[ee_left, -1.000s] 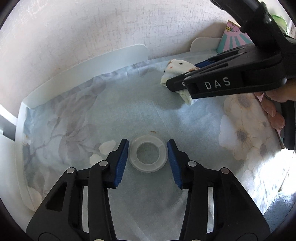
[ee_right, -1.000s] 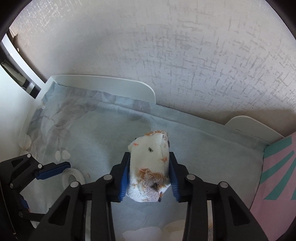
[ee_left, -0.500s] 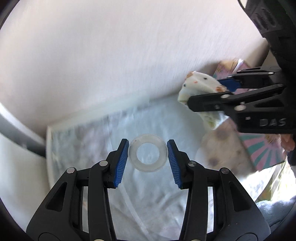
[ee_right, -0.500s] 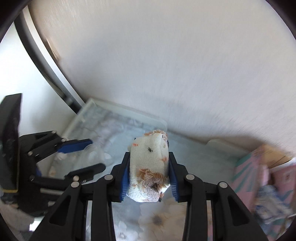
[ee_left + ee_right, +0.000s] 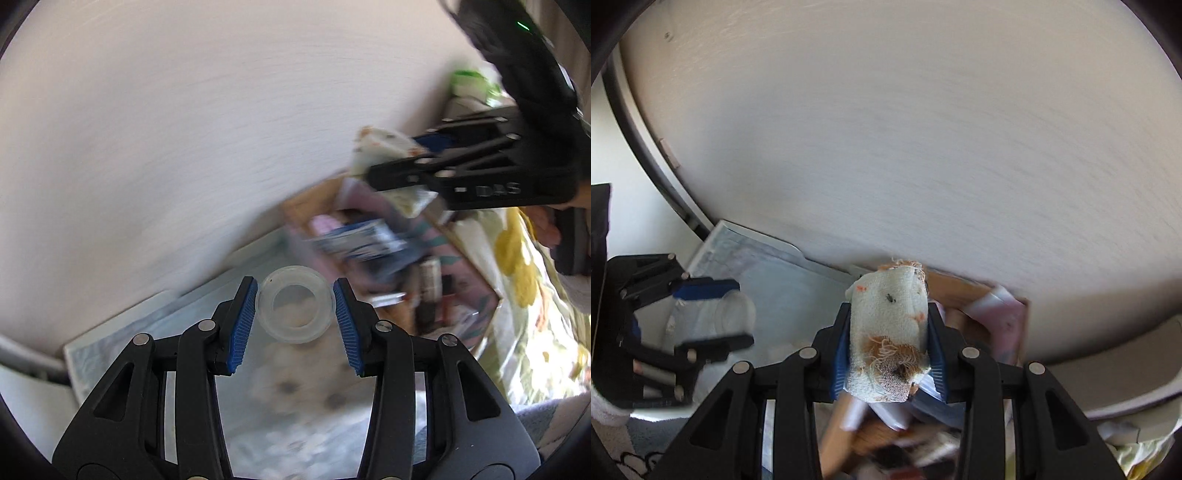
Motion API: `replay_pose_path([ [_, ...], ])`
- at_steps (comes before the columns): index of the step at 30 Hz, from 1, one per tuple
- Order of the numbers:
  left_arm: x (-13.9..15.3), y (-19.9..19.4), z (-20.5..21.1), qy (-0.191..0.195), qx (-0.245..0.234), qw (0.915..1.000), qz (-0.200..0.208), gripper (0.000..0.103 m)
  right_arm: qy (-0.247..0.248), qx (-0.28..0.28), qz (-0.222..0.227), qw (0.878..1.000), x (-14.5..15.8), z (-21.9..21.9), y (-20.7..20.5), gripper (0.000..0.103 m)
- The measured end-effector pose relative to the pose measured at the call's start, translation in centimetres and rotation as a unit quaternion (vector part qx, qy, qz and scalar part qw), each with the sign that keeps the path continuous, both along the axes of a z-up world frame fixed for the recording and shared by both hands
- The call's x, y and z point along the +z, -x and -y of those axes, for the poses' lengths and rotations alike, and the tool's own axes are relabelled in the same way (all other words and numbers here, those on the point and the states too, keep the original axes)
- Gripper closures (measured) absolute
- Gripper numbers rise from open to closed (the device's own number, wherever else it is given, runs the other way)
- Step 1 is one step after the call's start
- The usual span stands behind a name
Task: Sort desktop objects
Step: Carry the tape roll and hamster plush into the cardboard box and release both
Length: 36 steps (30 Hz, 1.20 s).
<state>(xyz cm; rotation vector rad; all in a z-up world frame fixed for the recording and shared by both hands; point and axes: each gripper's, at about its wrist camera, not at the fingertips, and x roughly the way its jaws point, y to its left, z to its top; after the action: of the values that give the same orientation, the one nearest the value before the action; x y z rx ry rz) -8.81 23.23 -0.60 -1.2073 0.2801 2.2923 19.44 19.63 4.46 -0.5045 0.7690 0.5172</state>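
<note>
The left gripper (image 5: 294,309) was clamped on a clear tape roll (image 5: 294,304), its blue pads pressing the roll's two sides just below the centre of the left wrist view. The roll hung in the air with its open hole facing the camera, the blurred floral cloth (image 5: 295,406) showing through and beneath it. In the right wrist view that same gripper (image 5: 709,312) appeared at the left edge, the translucent roll (image 5: 733,314) caught between one blue pad above and a black finger below.

The right gripper (image 5: 888,341) was closed tight on a white rag (image 5: 890,332), a folded terry cloth with orange stitching and a brown stained patch near its lower end. The rag stood upright between the blue pads in the lower middle of the right wrist view. From the left wrist camera the right gripper (image 5: 391,166) reached in from the upper right, the rag (image 5: 384,147) bulging from its tip, and a person's fingers (image 5: 546,225) showed at the handle on the right edge.

Below the rag a cardboard box (image 5: 960,291) sat against the pale wall (image 5: 923,147), filled with blurred pink and white items that I could not make out. In the left wrist view the box (image 5: 303,206) lay right of centre. A white tray rim (image 5: 798,254) edged the blue floral cloth at the lower left of the right wrist view.
</note>
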Motion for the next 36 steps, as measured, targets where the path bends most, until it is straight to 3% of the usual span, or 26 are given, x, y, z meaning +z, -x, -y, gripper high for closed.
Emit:
replay_pose_path([
  [4,-1.3,0.0,-5.3,0.002,-0.025,0.9995,0.018,0.064,-0.014,-0.014,-0.021,1.0,-0.5,2.9,-1.6,0.069],
  [9,-3.4,-1.4,-9.4,0.021,-0.035,0.9984,0.039,0.064,0.005,-0.024,-0.03,0.999,-1.9,4.4,-3.6,0.069],
  [23,-4.8,-2.0,-12.9,0.047,-0.011,0.998,0.041,0.064,0.028,0.0,-0.087,0.996,-4.9,5.4,-6.1,0.068],
  [25,-4.9,-2.1,-13.1,0.048,-0.007,0.998,0.04,0.064,0.034,0.002,-0.09,0.995,-4.6,5.9,-6.3,0.067],
  [26,-5.0,-2.2,-13.3,0.048,-0.006,0.9981,0.037,0.064,0.039,0.003,-0.093,0.995,-4.7,5.8,-6.4,0.062],
  [27,-5.0,-2.2,-13.4,0.046,-0.005,0.9983,0.036,0.061,0.04,0.003,-0.093,0.995,-4.8,5.8,-6.4,0.053],
  [28,-5.0,-2.3,-13.5,0.047,-0.003,0.9981,0.038,0.046,0.037,0.003,-0.092,0.995,-4.9,5.7,-6.4,0.047],
  [29,-5.0,-2.3,-13.6,0.053,0.001,0.9978,0.04,0.029,0.034,0.002,-0.092,0.995,-4.9,5.9,-6.5,0.025],
  [30,-5.0,-2.4,-13.7,0.061,0.008,0.9975,0.034,0.002,0.031,-0.001,-0.089,0.995,-4.9,5.9,-6.5,0.01],
  [36,-5.4,-3.1,-13.7,0.061,0.015,0.9978,0.022,0.0,0.023,-0.015,-0.08,0.996,-4.4,6.3,-6.0,0.007],
])
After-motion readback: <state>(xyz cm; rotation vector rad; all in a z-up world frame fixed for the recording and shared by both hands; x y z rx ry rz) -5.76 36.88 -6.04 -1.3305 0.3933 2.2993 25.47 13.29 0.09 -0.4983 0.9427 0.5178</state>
